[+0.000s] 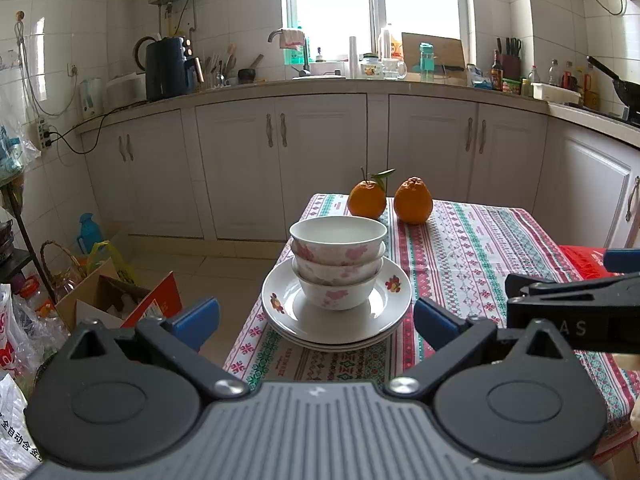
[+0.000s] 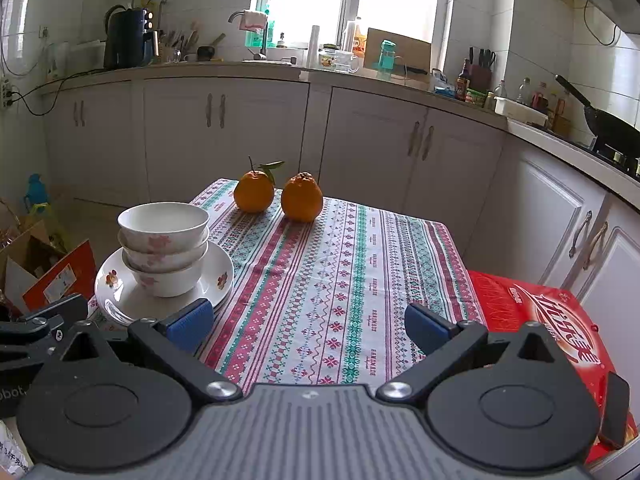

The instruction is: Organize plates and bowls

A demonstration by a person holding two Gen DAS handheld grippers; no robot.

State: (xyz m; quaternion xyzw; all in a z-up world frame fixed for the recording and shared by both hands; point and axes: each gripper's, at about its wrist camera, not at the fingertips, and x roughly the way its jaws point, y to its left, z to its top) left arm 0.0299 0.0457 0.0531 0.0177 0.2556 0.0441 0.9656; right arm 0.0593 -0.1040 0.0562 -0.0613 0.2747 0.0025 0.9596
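- Bowls (image 1: 338, 262): three, glossy white ceramic with pink floral prints, round and nested upright; the top one holds nothing.
- Plates (image 1: 336, 320): shallow white ceramic stack with red flower motifs on the rim, carrying the bowls at the worktop's left near corner.
- Worktop (image 2: 340, 280): draped in a woven-pattern cloth, red, green and white bands.
- Oranges (image 2: 278, 196): two, dimpled skin, at the far edge; one bears a leaf.
- Left gripper (image 1: 316, 316): level, facing the stack, jaws apart, blue pads, holding nothing.
- Right gripper (image 2: 308, 326): level over the cloth, right of the plates, jaws apart, holding nothing.
- Red box (image 2: 552, 320): glossy, at the right edge.
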